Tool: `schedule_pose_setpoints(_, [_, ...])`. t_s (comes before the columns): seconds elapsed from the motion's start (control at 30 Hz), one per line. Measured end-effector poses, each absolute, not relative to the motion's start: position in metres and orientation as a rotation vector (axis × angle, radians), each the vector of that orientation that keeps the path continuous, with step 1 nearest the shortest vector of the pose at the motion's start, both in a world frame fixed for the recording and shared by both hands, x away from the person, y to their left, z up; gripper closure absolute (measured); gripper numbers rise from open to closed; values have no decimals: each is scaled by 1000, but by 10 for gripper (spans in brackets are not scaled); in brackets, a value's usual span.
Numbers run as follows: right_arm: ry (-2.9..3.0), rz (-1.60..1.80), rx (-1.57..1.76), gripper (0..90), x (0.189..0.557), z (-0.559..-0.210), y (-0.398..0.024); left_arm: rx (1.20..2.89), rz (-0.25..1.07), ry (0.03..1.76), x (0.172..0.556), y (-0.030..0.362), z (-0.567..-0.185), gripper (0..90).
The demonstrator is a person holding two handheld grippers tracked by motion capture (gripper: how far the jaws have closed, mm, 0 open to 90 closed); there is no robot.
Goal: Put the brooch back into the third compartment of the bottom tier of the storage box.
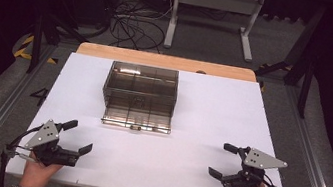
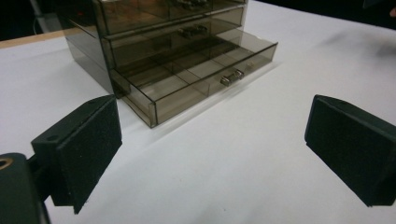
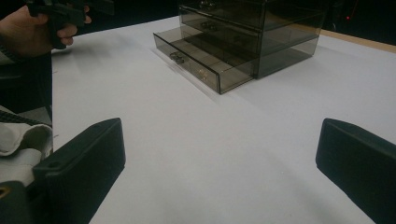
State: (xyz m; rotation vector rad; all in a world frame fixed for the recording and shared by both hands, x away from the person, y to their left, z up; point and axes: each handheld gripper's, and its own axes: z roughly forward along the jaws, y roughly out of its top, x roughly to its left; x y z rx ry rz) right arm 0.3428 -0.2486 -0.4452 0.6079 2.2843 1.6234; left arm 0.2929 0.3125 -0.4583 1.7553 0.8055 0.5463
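A white table (image 1: 212, 111) lies under me, dark room and a tangle of cables beyond its far edge. I take the drawer box (image 1: 141, 85) as my landmark.

Nearest to me, well short of the box and off to its left, my left claw (image 1: 77, 137) rests at the table's near edge, jaws spread wide with nothing between them. Well short of the box on its right, my right claw (image 1: 223, 160) sits the same way, released and empty. In the left gripper view the pads (image 2: 88, 149) frame bare table.

Farther on, near the middle of the table, stands the smoky clear box. Its bottom drawer (image 1: 137, 118) is pulled out toward me, its long axis running across the table, a small metal knob (image 1: 135, 127) at the centre of its front. The drawer seems to be split into compartments; I cannot tell whether anything lies inside.

The drawer front lies ahead and inward from both claws, about equally far. I judge either could reach the knob.

I read no labels or writing on the box.
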Motion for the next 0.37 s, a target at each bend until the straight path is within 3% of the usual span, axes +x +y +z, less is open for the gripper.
schedule_pose_setpoints(0.37, [2290, 1616, 609, 21, 344, -446, -248, 1725, 582, 828, 296, 316, -459, 49])
